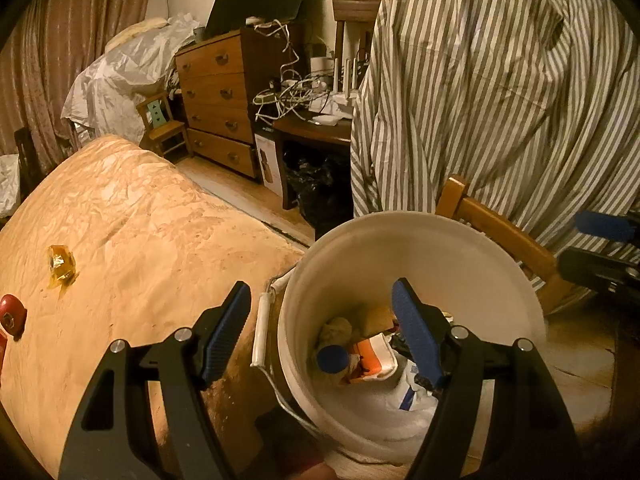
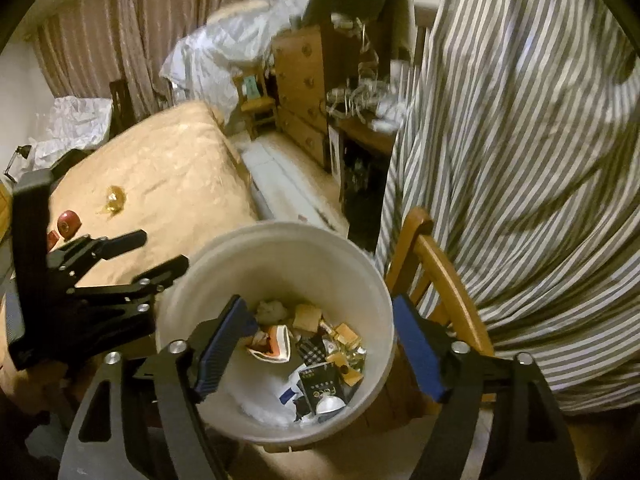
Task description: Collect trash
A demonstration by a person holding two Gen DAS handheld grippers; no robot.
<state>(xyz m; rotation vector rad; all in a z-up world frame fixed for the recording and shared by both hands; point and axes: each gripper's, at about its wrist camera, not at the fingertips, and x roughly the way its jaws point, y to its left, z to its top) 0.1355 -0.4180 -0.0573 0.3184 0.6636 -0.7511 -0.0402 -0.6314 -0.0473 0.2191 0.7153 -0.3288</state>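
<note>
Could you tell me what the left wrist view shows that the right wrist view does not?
Only the left wrist view shows the blue bottle cap in the trash and the bucket's handle. Only the right wrist view shows the dark packet and the whole left hand-held gripper, open. Both share the white bucket, the amber wrapper, the red object and the striped cloth.

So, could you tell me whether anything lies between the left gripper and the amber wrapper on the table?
Nothing visible does. The left gripper hangs open over the bucket's near rim, and only bare tablecloth lies between it and the amber wrapper.
</note>
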